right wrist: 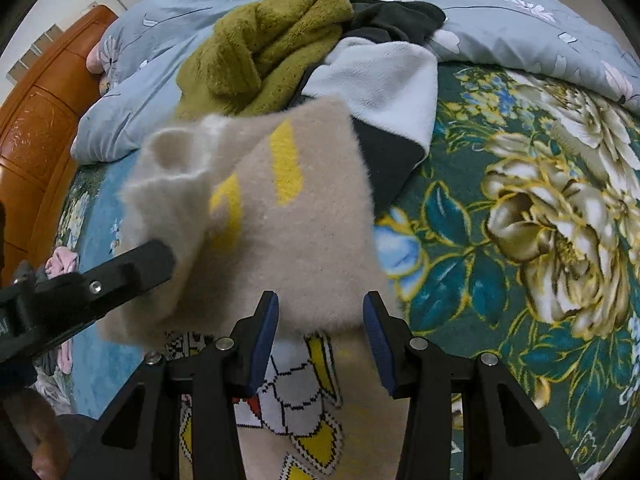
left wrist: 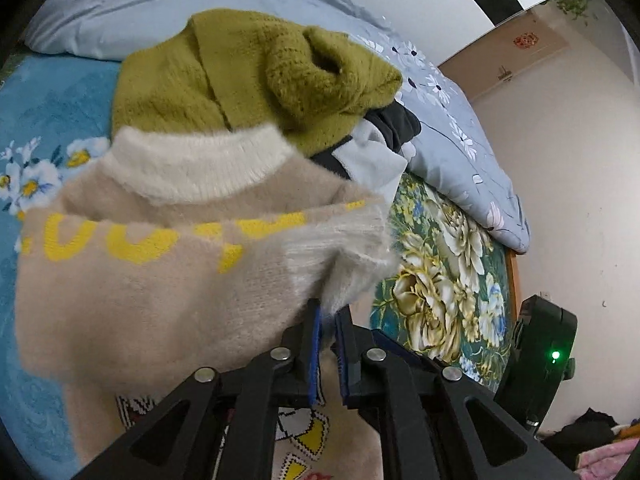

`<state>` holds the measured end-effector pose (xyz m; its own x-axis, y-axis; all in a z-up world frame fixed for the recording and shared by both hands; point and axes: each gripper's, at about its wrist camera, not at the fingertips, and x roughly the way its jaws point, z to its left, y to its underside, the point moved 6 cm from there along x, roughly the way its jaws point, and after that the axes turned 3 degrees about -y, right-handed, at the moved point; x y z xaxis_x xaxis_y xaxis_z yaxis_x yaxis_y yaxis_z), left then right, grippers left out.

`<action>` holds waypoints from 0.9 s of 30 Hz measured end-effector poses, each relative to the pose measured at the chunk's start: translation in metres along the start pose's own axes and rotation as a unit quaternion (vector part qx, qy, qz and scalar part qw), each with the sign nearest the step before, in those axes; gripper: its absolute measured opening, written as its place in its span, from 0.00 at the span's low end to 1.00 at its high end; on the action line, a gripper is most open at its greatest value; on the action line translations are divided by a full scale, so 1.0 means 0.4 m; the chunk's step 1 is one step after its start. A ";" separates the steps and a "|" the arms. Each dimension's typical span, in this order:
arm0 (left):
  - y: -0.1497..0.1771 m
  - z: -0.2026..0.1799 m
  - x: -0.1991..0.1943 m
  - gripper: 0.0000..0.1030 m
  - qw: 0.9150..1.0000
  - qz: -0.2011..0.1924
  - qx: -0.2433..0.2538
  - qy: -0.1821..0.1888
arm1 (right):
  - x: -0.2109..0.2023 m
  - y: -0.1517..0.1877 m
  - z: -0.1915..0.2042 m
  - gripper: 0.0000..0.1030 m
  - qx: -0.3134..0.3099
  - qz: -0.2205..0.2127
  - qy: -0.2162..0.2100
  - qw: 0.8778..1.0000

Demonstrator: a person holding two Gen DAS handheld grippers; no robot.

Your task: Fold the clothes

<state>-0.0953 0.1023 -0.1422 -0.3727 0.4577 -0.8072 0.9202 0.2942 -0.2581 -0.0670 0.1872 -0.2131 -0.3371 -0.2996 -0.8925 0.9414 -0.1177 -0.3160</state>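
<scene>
A beige fuzzy sweater (left wrist: 152, 280) with yellow letters and a white collar lies on the bed, partly folded over itself. My left gripper (left wrist: 327, 316) is shut on its white ribbed cuff (left wrist: 340, 256) and holds the sleeve across the sweater's body. The left gripper also shows in the right wrist view (right wrist: 168, 258), at the left edge of the sweater (right wrist: 304, 240). My right gripper (right wrist: 320, 312) is open, its blue pads on either side of the folded edge, just above the sweater's patterned front.
A green knit sweater (left wrist: 240, 76) lies on a pile with dark (right wrist: 400, 20) and white (right wrist: 384, 76) garments behind the beige one. A grey-blue floral quilt (left wrist: 452, 128) lies bunched at the back. The floral bedsheet (right wrist: 520, 220) stretches to the right. A wooden headboard (right wrist: 36, 128) stands at left.
</scene>
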 end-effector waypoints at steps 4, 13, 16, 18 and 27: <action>0.010 0.001 -0.013 0.44 0.999 0.008 -0.013 0.037 | 0.005 0.004 -0.001 0.44 -0.004 0.002 -0.001 1.000; 0.062 0.198 -0.185 0.59 0.996 -0.081 -0.042 -0.018 | -0.013 0.017 -0.005 0.44 -0.025 0.011 -0.018 0.999; 0.065 0.365 -0.231 0.59 0.982 -0.117 -0.112 -0.098 | -0.026 0.024 0.007 0.44 -0.039 0.014 -0.047 0.998; 0.079 0.449 -0.239 0.59 0.973 -0.123 -0.152 -0.120 | -0.025 0.030 0.024 0.44 -0.053 0.019 -0.068 0.996; 0.134 0.544 -0.192 0.59 0.969 -0.090 -0.203 -0.111 | 0.040 0.018 0.036 0.47 0.024 0.019 -0.124 0.992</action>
<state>0.0086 -0.0999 -0.2096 -0.4467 0.1900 -0.8742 0.7032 0.6788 -0.2118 -0.0657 0.1678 -0.2251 -0.2993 -0.5273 -0.7952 0.9539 -0.1458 -0.2623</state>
